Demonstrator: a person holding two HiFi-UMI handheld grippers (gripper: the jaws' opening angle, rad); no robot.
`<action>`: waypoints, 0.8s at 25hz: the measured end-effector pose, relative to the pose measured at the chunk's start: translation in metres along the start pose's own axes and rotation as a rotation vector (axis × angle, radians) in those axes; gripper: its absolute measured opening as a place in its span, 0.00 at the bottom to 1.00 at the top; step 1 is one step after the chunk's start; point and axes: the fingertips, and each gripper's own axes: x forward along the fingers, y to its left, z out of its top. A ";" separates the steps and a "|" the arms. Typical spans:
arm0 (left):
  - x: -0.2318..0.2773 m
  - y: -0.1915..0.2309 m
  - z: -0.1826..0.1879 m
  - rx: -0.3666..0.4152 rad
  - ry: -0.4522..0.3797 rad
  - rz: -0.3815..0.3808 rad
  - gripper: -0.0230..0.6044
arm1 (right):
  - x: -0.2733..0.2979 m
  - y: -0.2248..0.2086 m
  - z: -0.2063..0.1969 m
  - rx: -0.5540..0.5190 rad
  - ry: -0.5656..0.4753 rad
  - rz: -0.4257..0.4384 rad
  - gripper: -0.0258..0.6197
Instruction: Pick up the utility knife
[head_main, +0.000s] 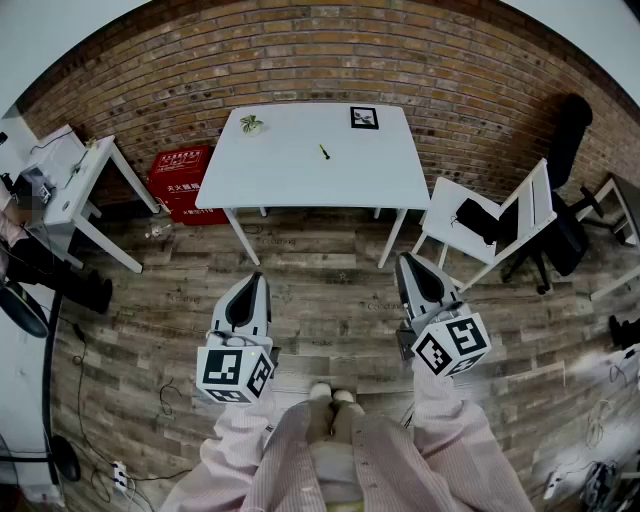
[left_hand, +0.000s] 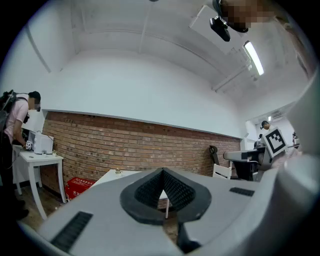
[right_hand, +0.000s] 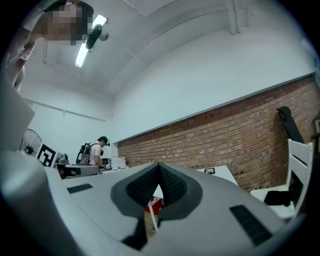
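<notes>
White table (head_main: 300, 170) by brick wall (head_main: 300, 60) (red crate (head_main: 180, 178) alongside), white chair (head_main: 537, 200) nearby.

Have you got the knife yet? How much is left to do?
Nothing looks done yet. The small dark-and-yellow utility knife lies on the white rectangular table, far ahead. The left tool and the right tool are both shut and empty. Left to do: walk over, open one tool, grip the knife, lift it.
</notes>
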 end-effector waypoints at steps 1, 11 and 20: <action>-0.001 -0.003 0.000 0.000 0.000 0.002 0.02 | -0.003 -0.001 0.001 0.001 -0.001 0.000 0.04; -0.010 -0.016 0.000 -0.005 -0.002 0.039 0.02 | -0.017 -0.008 0.003 0.014 0.000 0.032 0.04; -0.021 -0.024 -0.009 -0.015 0.006 0.065 0.02 | -0.020 -0.012 -0.001 0.009 -0.017 0.042 0.05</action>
